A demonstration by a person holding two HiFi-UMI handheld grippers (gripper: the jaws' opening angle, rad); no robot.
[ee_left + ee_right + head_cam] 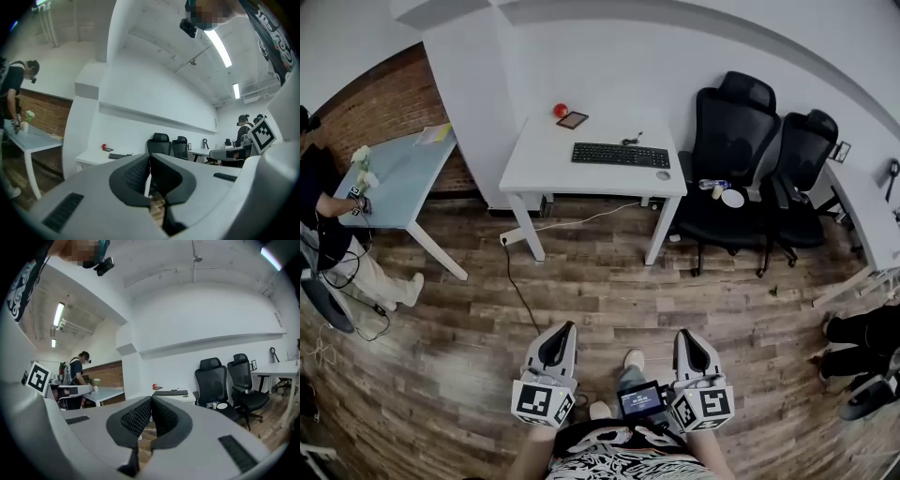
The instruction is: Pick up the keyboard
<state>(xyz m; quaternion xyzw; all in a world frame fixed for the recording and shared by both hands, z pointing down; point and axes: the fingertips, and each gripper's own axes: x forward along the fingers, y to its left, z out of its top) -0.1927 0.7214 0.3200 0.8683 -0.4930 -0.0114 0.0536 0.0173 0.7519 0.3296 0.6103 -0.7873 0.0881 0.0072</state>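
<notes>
The flat black keyboard (621,155) lies on the white bench (534,167), on its right half. The left gripper (563,330) and right gripper (685,336) hang well short of the bench, fingers closed on nothing. Best to step closer, open them and come in level.

Smooth matt white table (539,161), wood-plank floor (675,309) — keyboard (621,155) black, probably plastic.

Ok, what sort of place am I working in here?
Most likely an office or lab workroom: a white desk with a black keyboard and mouse, two black office chairs beside it, and another table at the left where a person works.
</notes>
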